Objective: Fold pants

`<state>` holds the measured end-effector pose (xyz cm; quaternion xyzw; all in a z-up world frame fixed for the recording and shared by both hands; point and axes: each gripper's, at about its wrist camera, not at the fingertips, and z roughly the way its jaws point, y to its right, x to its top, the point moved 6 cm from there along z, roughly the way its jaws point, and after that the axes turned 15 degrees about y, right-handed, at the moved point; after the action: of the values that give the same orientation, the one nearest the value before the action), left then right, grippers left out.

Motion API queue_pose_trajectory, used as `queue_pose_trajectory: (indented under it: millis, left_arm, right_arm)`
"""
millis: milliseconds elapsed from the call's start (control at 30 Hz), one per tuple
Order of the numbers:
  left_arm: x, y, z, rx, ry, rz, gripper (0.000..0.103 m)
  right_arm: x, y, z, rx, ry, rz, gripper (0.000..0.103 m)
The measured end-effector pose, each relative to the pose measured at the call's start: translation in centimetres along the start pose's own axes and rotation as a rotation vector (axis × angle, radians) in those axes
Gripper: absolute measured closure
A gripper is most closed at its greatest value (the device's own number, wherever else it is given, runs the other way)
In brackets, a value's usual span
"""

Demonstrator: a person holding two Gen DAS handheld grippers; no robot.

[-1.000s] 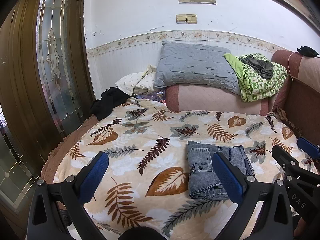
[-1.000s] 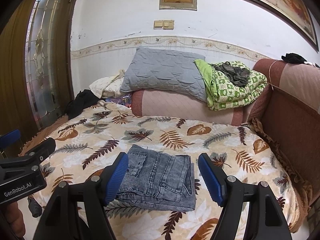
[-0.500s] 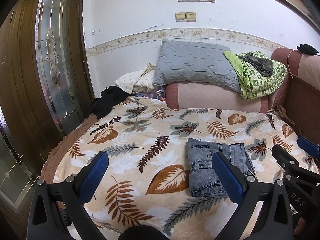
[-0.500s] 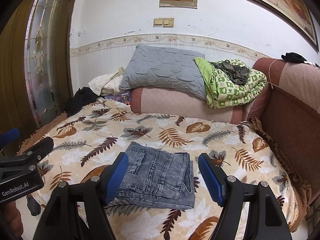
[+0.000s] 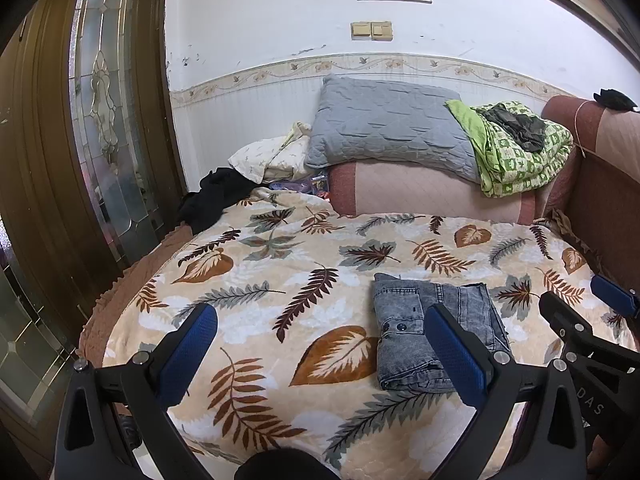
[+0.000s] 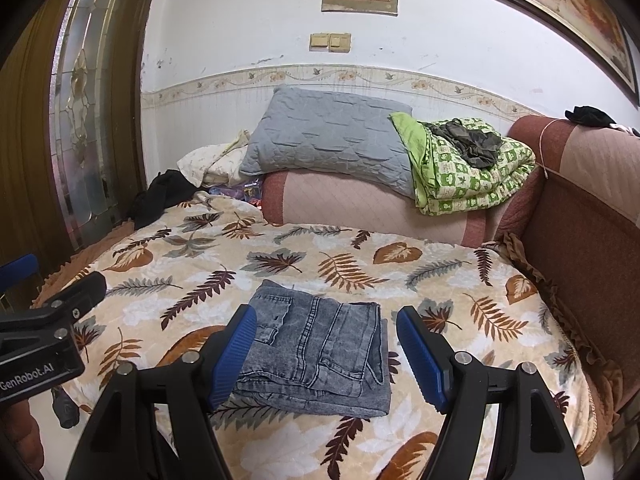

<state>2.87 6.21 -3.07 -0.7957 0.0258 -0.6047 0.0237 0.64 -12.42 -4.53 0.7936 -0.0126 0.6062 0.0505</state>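
Grey denim pants (image 5: 416, 332) lie folded into a compact rectangle on the leaf-patterned blanket (image 5: 280, 280); they also show in the right wrist view (image 6: 320, 352). My left gripper (image 5: 320, 344) is open and empty, held back over the near edge of the bed, left of the pants. My right gripper (image 6: 326, 352) is open and empty, held above and in front of the folded pants, apart from them. The right gripper shows at the right edge of the left wrist view (image 5: 592, 332).
A grey pillow (image 6: 328, 136) and a green patterned quilt (image 6: 468, 172) rest on a pink bolster at the back. A black garment (image 6: 160, 196) lies at the far left corner. A brown sofa arm (image 6: 580, 240) borders the right. A wooden glass door (image 5: 104, 120) stands left.
Both grippers have drawn back and up a little from the bed. The folded pants have not moved.
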Motion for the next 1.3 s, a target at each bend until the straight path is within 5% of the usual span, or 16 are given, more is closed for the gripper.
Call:
queue_pose_trajectory:
  millis: [1300]
  left_arm:
    - [1.6, -0.2, -0.9, 0.006, 0.019, -0.026, 0.0]
  right_arm:
    - [1.3, -0.4, -0.5, 0.014, 0.03, -0.001, 0.027]
